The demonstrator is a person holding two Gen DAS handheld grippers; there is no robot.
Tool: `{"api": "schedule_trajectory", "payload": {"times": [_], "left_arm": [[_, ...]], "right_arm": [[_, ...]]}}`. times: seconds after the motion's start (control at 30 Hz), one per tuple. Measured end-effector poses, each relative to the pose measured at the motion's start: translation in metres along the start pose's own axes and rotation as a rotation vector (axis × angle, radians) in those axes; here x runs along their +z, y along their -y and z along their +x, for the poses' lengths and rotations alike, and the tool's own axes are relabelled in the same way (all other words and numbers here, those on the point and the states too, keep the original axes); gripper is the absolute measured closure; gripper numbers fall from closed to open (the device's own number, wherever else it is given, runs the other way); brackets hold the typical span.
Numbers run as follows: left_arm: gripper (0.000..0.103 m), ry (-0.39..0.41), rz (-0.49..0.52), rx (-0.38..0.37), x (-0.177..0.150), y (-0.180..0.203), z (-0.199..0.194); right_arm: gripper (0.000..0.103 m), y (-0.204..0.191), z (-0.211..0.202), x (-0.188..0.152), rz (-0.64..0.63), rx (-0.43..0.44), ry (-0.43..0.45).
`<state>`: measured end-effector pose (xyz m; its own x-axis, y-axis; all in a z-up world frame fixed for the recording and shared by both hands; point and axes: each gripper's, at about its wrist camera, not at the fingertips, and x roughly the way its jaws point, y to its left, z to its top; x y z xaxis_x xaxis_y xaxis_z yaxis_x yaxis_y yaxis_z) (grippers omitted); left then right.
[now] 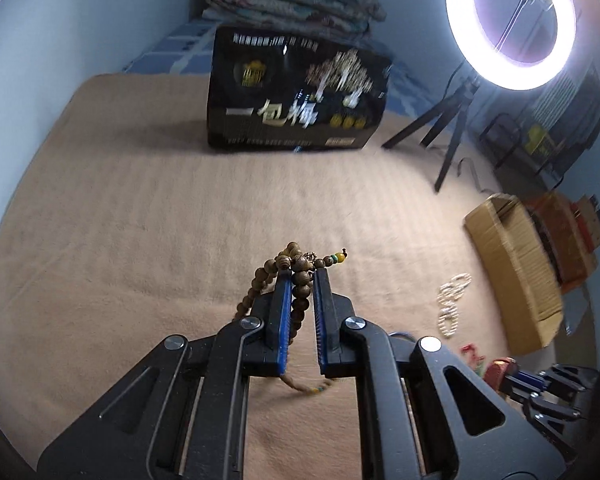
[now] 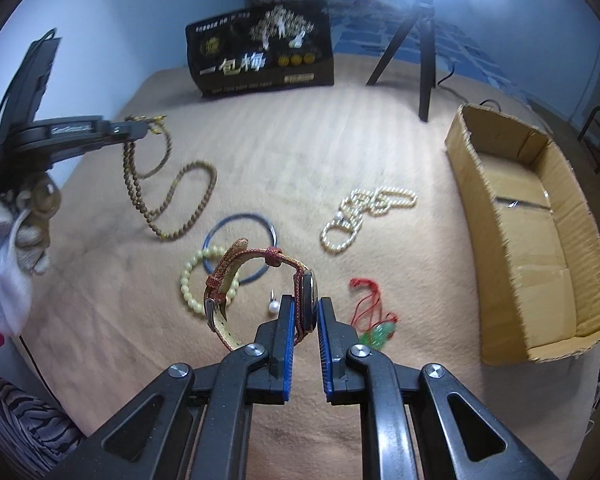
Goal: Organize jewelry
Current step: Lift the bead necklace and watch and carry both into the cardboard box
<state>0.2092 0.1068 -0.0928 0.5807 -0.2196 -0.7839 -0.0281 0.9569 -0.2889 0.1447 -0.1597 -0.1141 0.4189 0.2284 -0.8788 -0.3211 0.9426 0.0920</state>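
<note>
My left gripper point(image 1: 303, 272) is shut on a long brown wooden bead necklace point(image 1: 300, 288), lifting one end; in the right wrist view the left gripper point(image 2: 134, 130) holds it at the far left while the rest of the necklace point(image 2: 172, 208) trails on the tan blanket. My right gripper point(image 2: 305, 304) is shut on a wristwatch point(image 2: 306, 300) with a red patterned strap, held above the blanket. On the blanket lie a blue bangle point(image 2: 274, 232), a pale green bead bracelet point(image 2: 188, 284), a pearl necklace point(image 2: 360, 212), a pearl earring point(image 2: 274, 306) and a red-corded green pendant point(image 2: 374, 334).
An open cardboard box point(image 2: 580, 248) sits at the right, also in the left wrist view point(image 1: 512, 264). A black printed box point(image 2: 260, 48) stands at the back. A ring light point(image 1: 516, 80) on a tripod point(image 2: 424, 60) stands at the back right.
</note>
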Motion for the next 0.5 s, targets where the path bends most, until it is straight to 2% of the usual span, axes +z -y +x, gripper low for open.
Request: {"api": "schedule_trajectory", "payload": {"times": [0.17,0.5], "left_arm": [[0.095,0.069,0.021,-0.042,0.008,0.020,-0.034],[0.095,0.147,0.093,-0.129,0.036,0.076,-0.077]], "right_arm": [[0.094,0.014,-0.016,0.010,0.030,-0.015,0.060],[0.094,0.055,-0.045,0.021,0.119,-0.062,0.138]]}}
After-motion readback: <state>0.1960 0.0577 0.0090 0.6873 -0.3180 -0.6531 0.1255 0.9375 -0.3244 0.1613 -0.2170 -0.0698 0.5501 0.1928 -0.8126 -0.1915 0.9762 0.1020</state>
